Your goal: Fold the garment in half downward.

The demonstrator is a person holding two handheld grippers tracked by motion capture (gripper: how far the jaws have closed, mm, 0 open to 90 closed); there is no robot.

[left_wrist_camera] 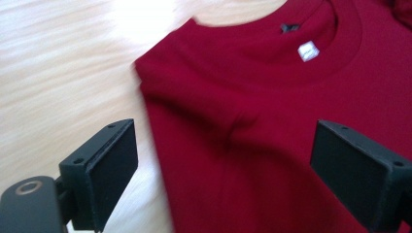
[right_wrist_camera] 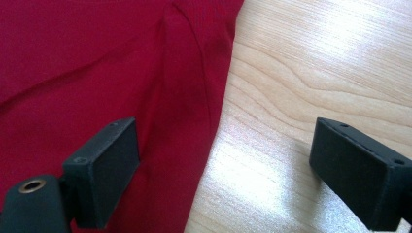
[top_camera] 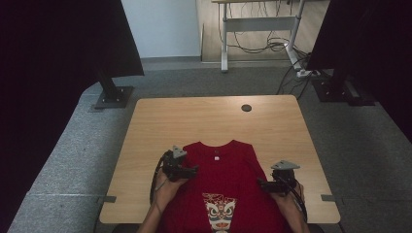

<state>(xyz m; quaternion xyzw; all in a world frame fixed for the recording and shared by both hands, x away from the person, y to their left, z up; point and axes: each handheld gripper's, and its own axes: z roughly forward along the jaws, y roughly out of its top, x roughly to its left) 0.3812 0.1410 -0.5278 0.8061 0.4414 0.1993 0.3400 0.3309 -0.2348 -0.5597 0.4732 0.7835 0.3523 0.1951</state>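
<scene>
We hold both tongs, left [left_wrist_camera: 223, 160] and right [right_wrist_camera: 223, 160], wide open and empty over the red shirt [top_camera: 228, 179] on the worktop [top_camera: 194, 121].

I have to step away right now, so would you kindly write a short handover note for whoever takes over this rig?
Left tongs: open, nothing held, poised above the left shoulder area of the red T-shirt.
Right tongs: open, nothing held, straddling the shirt's right folded edge, one jaw over cloth, one over the wooden table.
Shirt: flat at the near edge of the table, collar pointing away, printed mask design facing up, both sides apparently folded inward.
Done: the side folds, judging by the narrow shape.
Left: probably folding it lengthwise; neither tongs grips cloth yet.
</scene>
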